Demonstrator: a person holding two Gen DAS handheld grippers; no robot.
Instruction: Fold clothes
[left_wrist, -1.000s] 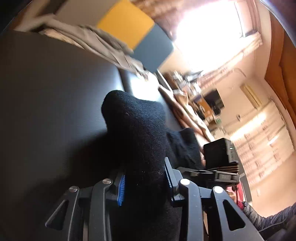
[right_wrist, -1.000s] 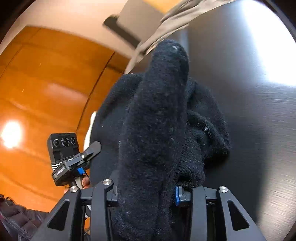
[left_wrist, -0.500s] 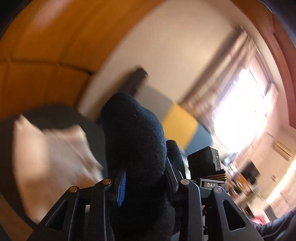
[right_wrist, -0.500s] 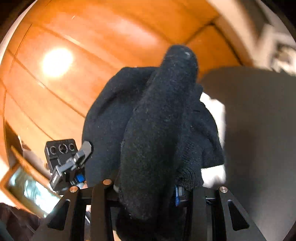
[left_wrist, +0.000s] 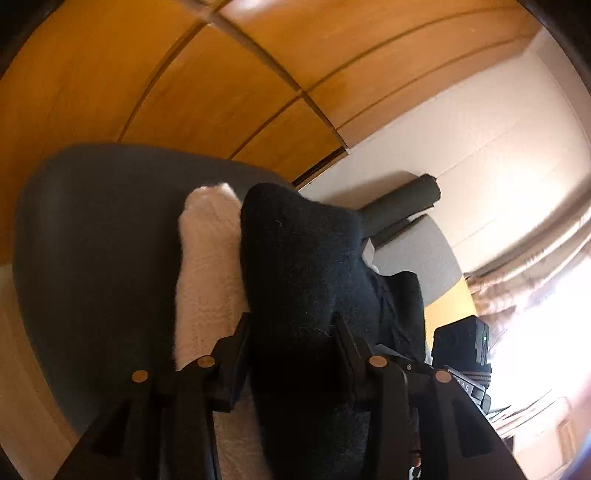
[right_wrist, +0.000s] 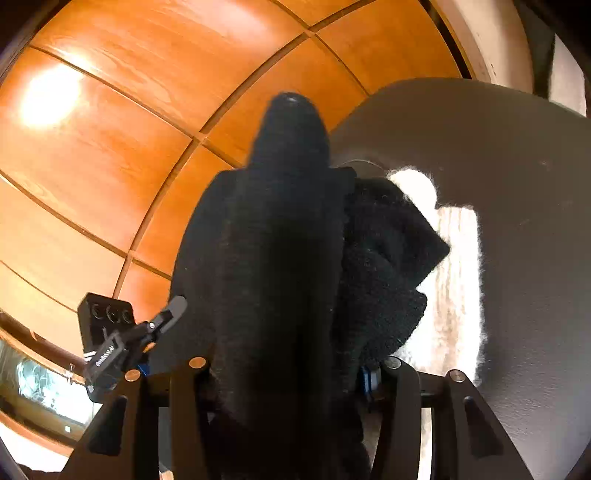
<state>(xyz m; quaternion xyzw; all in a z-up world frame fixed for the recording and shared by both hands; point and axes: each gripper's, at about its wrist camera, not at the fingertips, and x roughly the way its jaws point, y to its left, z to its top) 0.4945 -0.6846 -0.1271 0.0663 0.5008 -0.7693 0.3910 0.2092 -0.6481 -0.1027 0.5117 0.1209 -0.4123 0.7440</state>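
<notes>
Left gripper (left_wrist: 291, 325) and right gripper (right_wrist: 291, 365) clamped on black knit garment (left_wrist: 306, 258), held near white knit (left_wrist: 207, 266); grips best kept level.

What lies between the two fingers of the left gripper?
A fold of the black knit garment fills the left gripper, clamped there; the left wrist view shows it.
</notes>
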